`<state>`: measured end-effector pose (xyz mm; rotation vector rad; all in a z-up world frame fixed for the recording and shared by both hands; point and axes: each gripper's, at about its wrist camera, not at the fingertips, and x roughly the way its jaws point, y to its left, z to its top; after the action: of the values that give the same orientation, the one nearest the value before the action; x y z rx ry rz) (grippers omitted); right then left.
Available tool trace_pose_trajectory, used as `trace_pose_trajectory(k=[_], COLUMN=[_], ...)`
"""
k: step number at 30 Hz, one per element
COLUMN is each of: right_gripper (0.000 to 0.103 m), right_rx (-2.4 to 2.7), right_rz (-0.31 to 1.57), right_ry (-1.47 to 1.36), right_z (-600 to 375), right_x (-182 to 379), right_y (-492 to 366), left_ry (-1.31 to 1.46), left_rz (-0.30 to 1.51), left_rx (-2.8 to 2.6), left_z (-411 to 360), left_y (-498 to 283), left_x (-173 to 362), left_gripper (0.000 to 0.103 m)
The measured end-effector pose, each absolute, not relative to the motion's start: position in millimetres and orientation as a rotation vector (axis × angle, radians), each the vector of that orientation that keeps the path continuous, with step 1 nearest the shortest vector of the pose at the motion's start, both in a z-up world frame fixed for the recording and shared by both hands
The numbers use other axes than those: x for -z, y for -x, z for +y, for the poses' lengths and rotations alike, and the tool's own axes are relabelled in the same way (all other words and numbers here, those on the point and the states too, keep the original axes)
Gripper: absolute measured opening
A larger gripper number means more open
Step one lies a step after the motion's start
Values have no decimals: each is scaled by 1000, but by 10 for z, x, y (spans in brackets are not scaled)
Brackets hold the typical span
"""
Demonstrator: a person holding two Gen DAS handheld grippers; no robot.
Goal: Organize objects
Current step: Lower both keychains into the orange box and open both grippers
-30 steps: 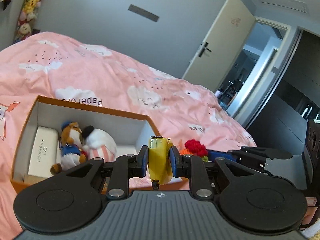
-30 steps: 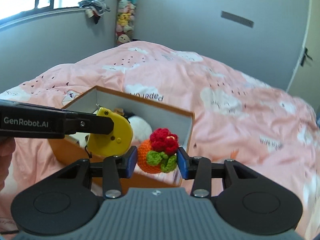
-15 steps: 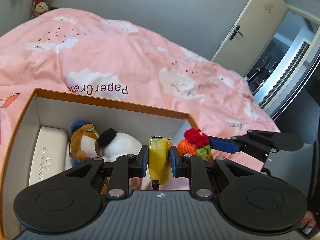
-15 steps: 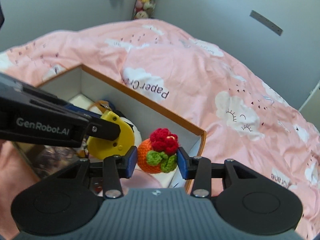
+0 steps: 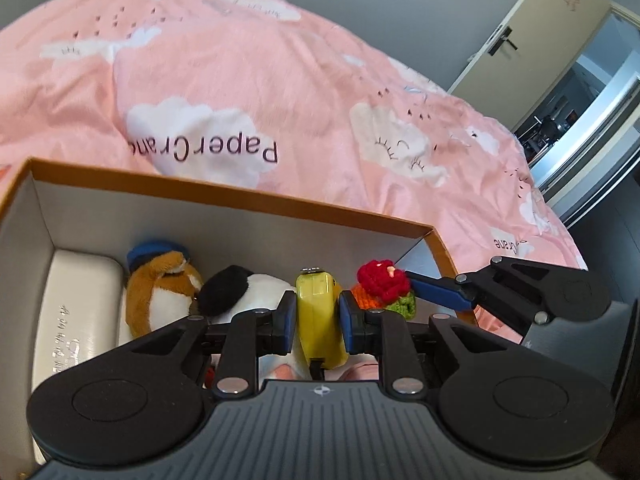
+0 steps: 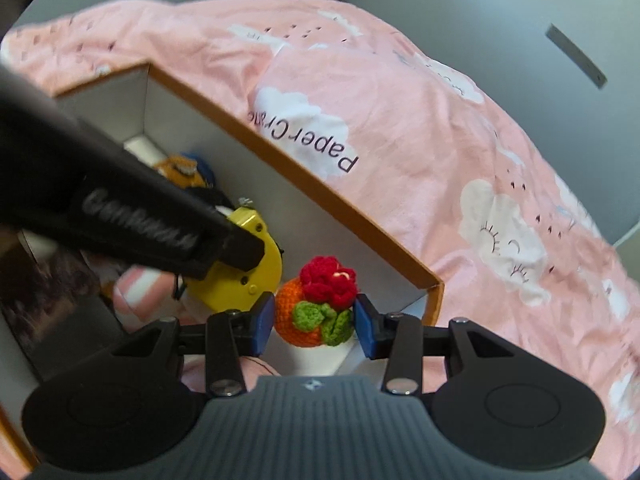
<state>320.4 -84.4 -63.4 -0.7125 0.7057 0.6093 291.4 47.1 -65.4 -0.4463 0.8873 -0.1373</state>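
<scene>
A pink cloud-print duvet (image 5: 248, 80) is covering the bed, and an open orange-edged box (image 5: 240, 196) is sitting on it toward the near edge. Inside the box a white case (image 5: 76, 308) is lying along the left wall, with a brown plush with a blue cap (image 5: 160, 280) beside it and a white plush with a black patch (image 5: 244, 288) next to that; the tool bodies are hiding the lower parts of both plushes.

The left tool (image 5: 318, 316) is pinching a yellow tape measure (image 5: 318, 308) between its blue pads, hanging over the middle of the box. The right tool (image 6: 314, 320) is closing its pads on an orange crocheted ball with a red flower (image 6: 316, 300), holding it over the box's right end, just beside the tape measure. In the right wrist view the left tool's black arm is blocking much of the box's left half and looking blurred.

An open door (image 5: 532, 32) is standing at the far right.
</scene>
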Motion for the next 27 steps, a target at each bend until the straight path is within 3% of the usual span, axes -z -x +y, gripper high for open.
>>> trace_pose_trajectory(k=[14,22,27], right_gripper=[45,56,56], right_rx=[-549,-533,-537], right_rz=[686,659,653], right_ry=[841,843,849], right_z=[-897,-963,-992], right_x=[797,724,686], right_y=[-3195,-3097,-3027], left_ry=[463,481,494], left_rz=[917,902,879], left_rx=[125,113,73], left_z=[395,360,399], left_y=[-3125,-3157,-3119], left_x=[788,788,745], left_gripper=[24,24,36])
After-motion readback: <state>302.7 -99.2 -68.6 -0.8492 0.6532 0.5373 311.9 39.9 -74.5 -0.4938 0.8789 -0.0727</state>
